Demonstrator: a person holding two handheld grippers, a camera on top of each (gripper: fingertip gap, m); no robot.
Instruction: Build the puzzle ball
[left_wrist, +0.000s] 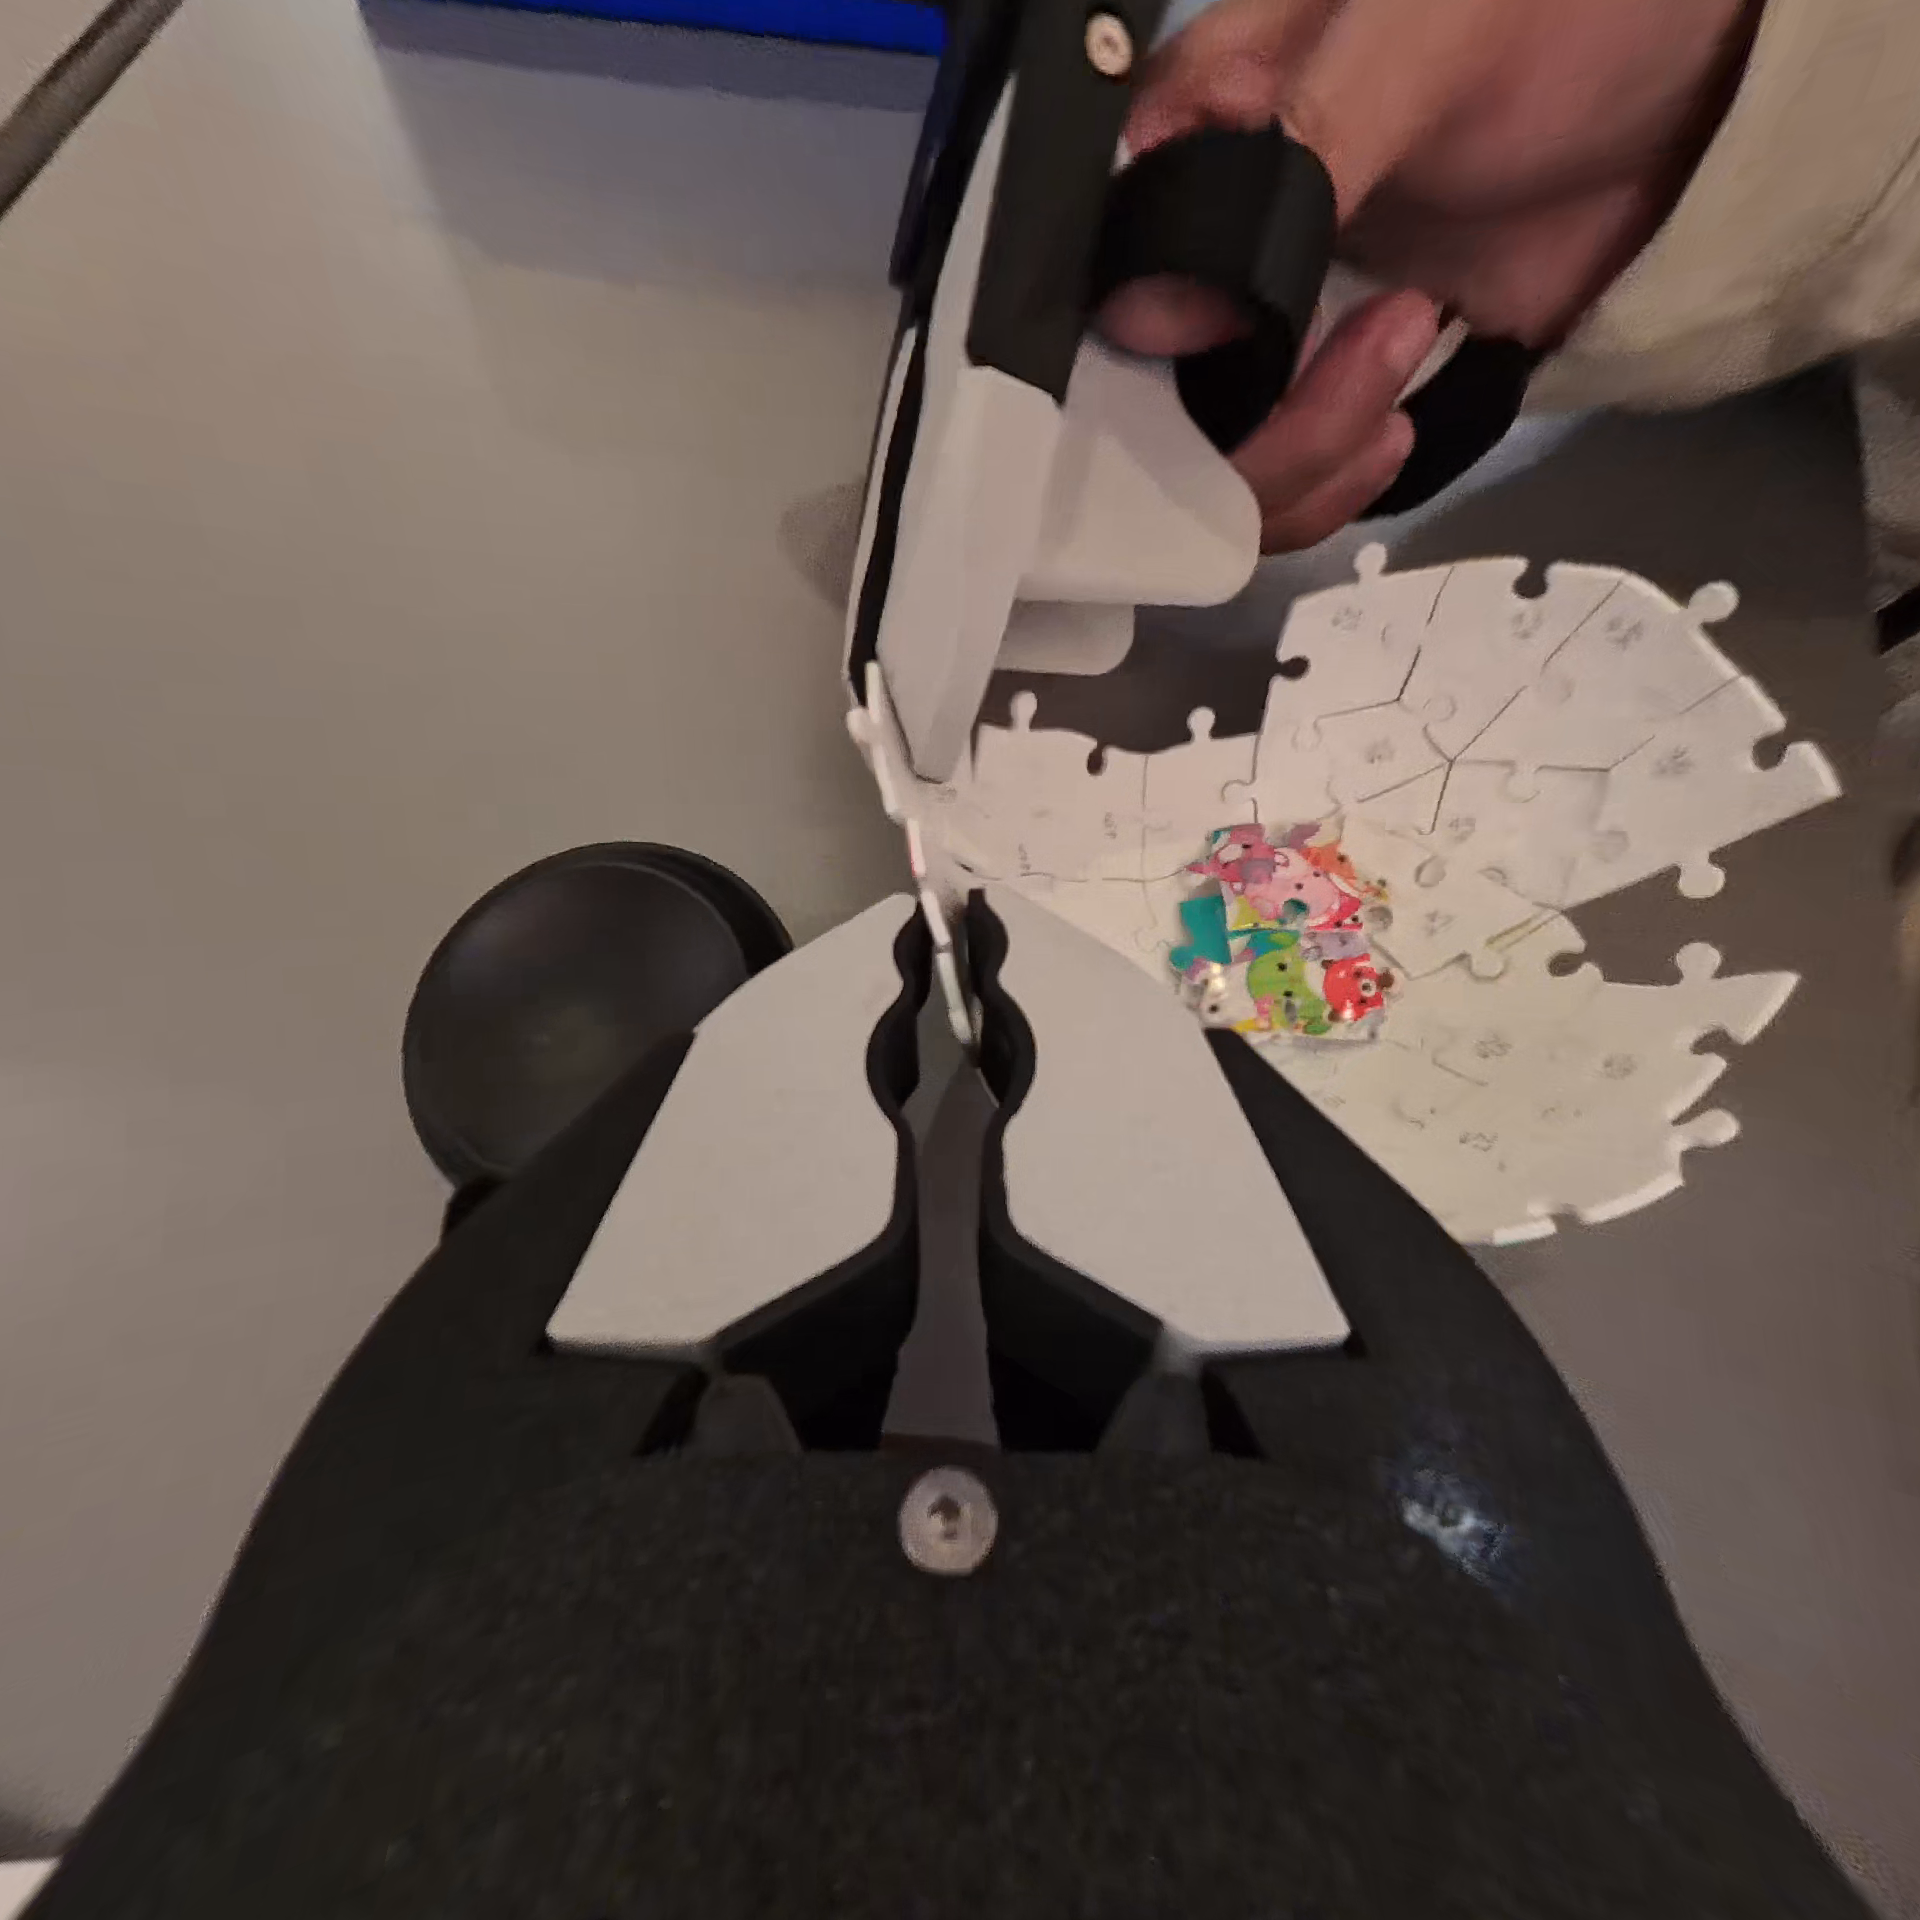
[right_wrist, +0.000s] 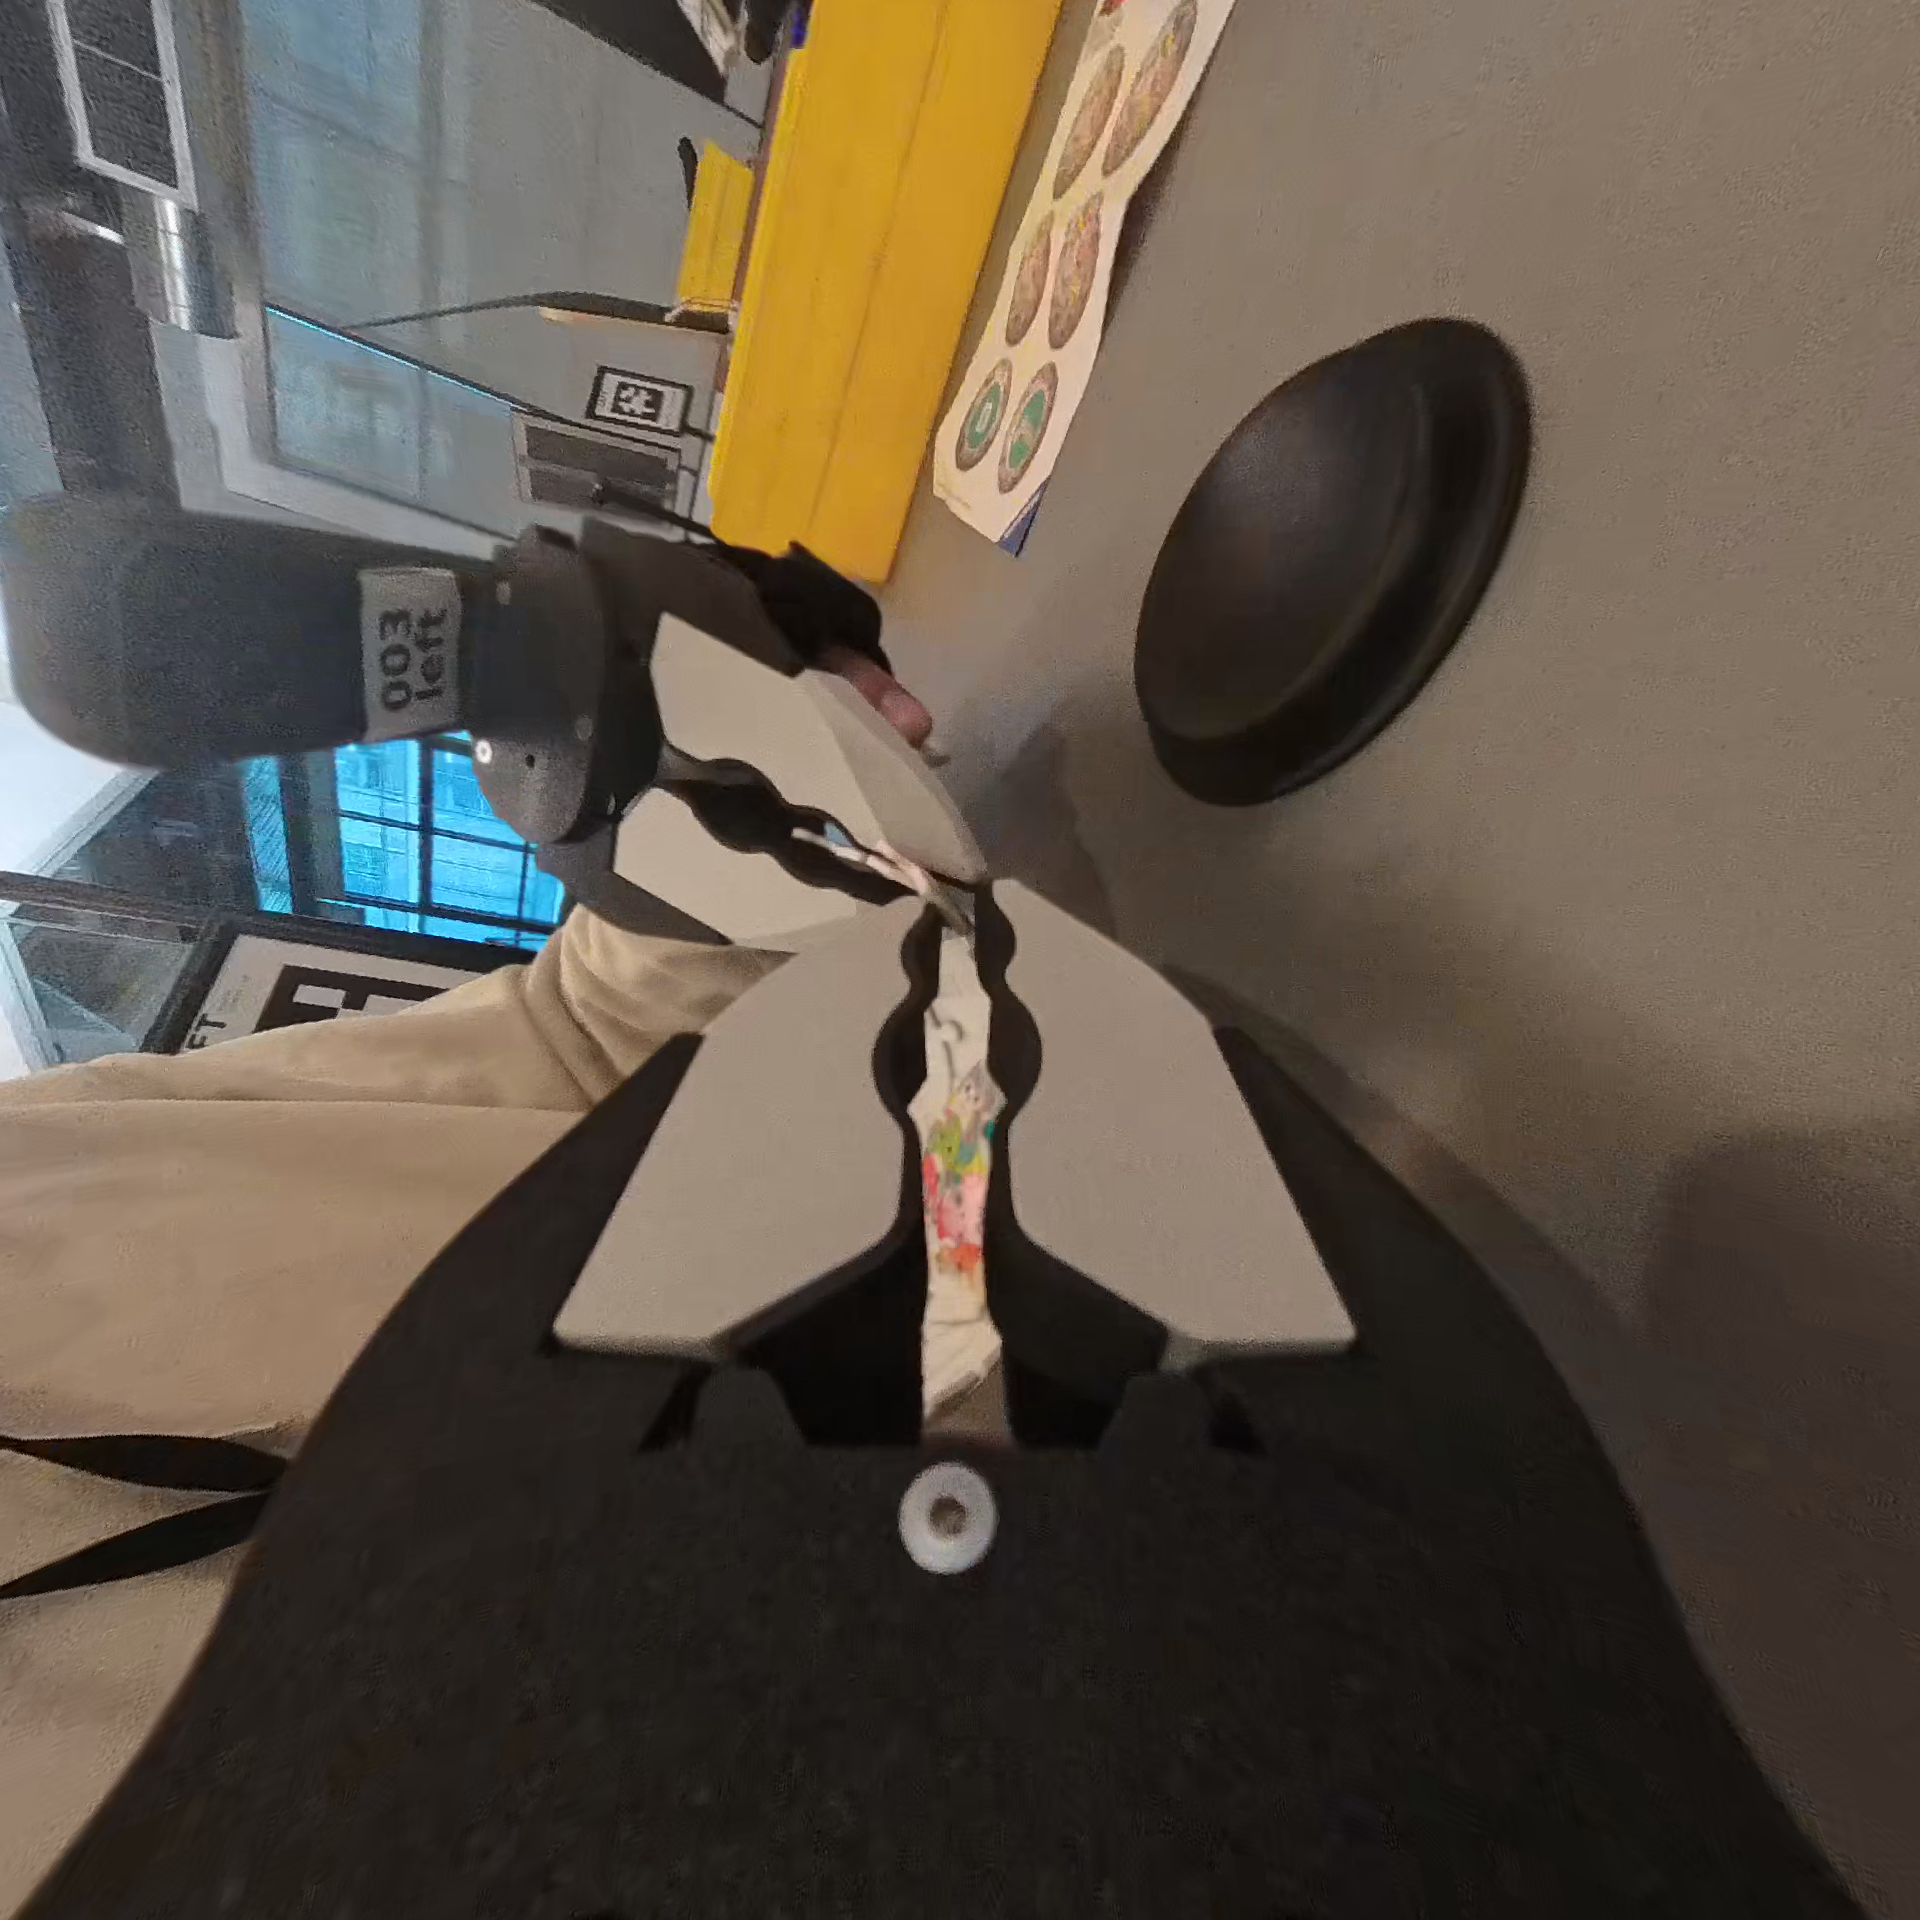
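The partly built puzzle ball (left_wrist: 1538, 748) is a white, bowl-shaped shell of joined pieces resting on the grey table, inner side up. A small clump of coloured pieces (left_wrist: 1288, 935) lies in its middle. My left gripper (left_wrist: 951, 935) is shut on a thin white piece at the shell's near-left rim, seen edge-on. My right gripper (left_wrist: 904, 769) comes down from above and is shut on the rim just beyond it. In the right wrist view my right gripper (right_wrist: 961, 914) pinches the white rim. The shell and coloured pieces (right_wrist: 961, 1153) show through its gap. The left gripper (right_wrist: 925, 868) meets it tip to tip.
A black round stand (left_wrist: 582, 997) sits on the table left of the shell; it also shows in the right wrist view (right_wrist: 1330, 561). A yellow box (right_wrist: 862, 281) and a sheet with round pictures (right_wrist: 1070, 249) lie farther off. A blue-and-white box (left_wrist: 644, 62) stands at the back. Both grippers' tips are close together, under 4 cm apart.
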